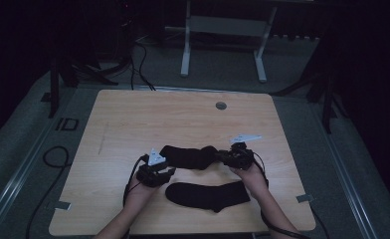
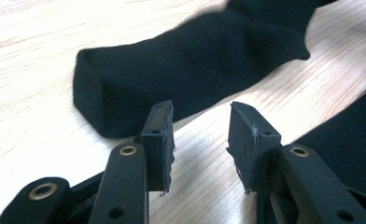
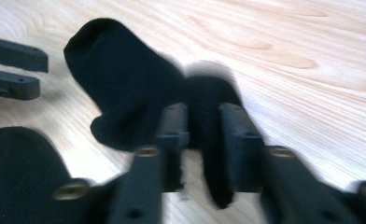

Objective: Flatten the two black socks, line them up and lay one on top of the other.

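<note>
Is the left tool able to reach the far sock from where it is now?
Probably yes. The left tool is open, and the far sock's toe end lies just ahead on bare table, nothing between.

We find two socks on the table (image 1: 133, 114), toward its near edge. The far sock (image 1: 190, 156) lies crosswise between the two grippers. The near sock (image 1: 208, 194) lies crosswise just before it, close to the person's edge. The left gripper (image 1: 170, 172) sits at the far sock's left end, the right gripper (image 1: 218, 157) at its right end, jaws around that end. Beyond the table we note a stand (image 1: 223, 30) on the floor.
</note>
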`<action>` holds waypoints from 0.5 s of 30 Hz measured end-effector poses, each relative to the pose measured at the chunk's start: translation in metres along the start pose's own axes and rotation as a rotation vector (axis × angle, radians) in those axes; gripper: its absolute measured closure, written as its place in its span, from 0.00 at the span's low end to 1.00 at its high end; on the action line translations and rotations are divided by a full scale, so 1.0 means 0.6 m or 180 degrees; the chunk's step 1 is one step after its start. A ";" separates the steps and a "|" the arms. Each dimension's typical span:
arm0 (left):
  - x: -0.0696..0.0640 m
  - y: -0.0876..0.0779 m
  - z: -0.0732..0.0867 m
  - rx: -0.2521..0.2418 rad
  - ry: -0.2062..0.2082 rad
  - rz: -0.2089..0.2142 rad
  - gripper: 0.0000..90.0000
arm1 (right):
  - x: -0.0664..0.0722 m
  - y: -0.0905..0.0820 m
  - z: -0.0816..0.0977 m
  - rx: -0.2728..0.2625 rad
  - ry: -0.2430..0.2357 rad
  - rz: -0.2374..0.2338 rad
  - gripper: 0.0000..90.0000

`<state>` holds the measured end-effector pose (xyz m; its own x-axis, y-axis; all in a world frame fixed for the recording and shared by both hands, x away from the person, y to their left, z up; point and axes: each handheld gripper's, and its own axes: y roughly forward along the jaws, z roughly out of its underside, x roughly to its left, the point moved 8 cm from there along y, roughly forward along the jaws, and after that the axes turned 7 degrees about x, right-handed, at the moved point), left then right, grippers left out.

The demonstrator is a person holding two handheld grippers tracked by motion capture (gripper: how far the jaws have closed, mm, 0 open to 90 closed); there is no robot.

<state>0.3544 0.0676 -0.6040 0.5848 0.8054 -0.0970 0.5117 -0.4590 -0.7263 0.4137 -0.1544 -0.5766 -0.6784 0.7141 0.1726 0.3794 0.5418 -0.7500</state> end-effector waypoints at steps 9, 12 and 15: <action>0.011 -0.004 -0.002 0.0006 -0.0012 -0.0022 0.70 | -0.048 -0.029 0.017 0.0025 0.0130 0.0151 0.69; 0.019 -0.005 -0.010 -0.0005 0.0016 -0.0064 0.74 | -0.047 -0.029 0.024 0.0060 0.0045 0.0244 0.90; 0.028 -0.007 -0.024 -0.0053 0.0079 -0.0141 0.93 | -0.037 -0.024 0.026 0.0043 0.0021 0.0270 1.00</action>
<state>0.3712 0.0773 -0.5928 0.5767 0.8156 -0.0478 0.5478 -0.4294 -0.7180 0.4137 -0.1849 -0.5797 -0.6399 0.7602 0.1123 0.4267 0.4731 -0.7708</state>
